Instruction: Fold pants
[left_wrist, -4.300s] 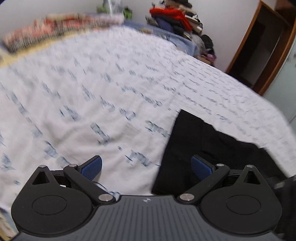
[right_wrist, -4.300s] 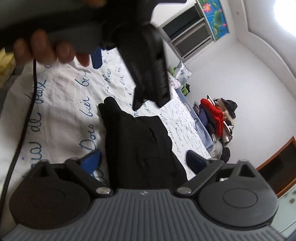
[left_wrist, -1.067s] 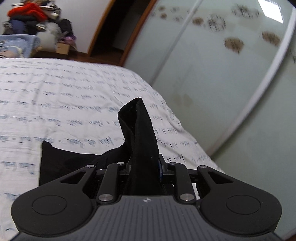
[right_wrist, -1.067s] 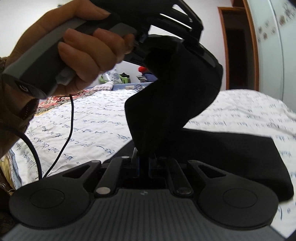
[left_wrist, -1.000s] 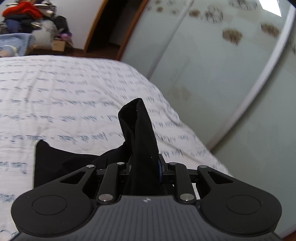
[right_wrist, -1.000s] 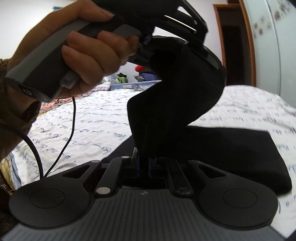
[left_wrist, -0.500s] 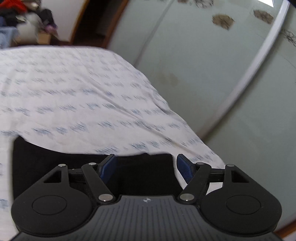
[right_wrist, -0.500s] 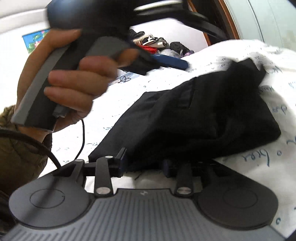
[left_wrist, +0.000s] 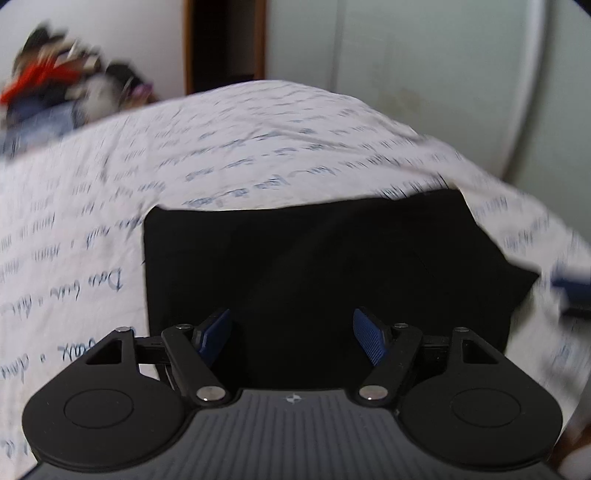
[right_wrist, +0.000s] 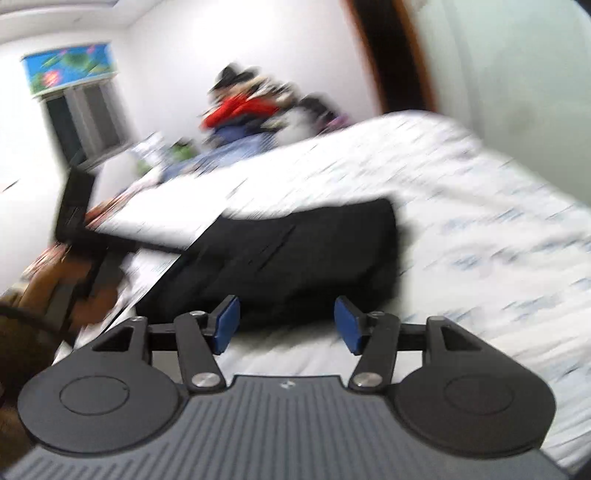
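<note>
My left wrist camera looks forward along my left gripper (left_wrist: 291, 334), close above the black pants (left_wrist: 325, 258), facing across the bed (left_wrist: 258, 140) toward a doorway (left_wrist: 225, 40) and pale wardrobe doors (left_wrist: 424, 66). My right wrist camera looks along my right gripper (right_wrist: 286, 328) from lower and just beside the pants (right_wrist: 295, 254), facing the far wall and window (right_wrist: 81, 118). Both views share the pants, the bed (right_wrist: 461, 221) and the heap of clothes (left_wrist: 55, 85) (right_wrist: 251, 107); motion blurs both.
</note>
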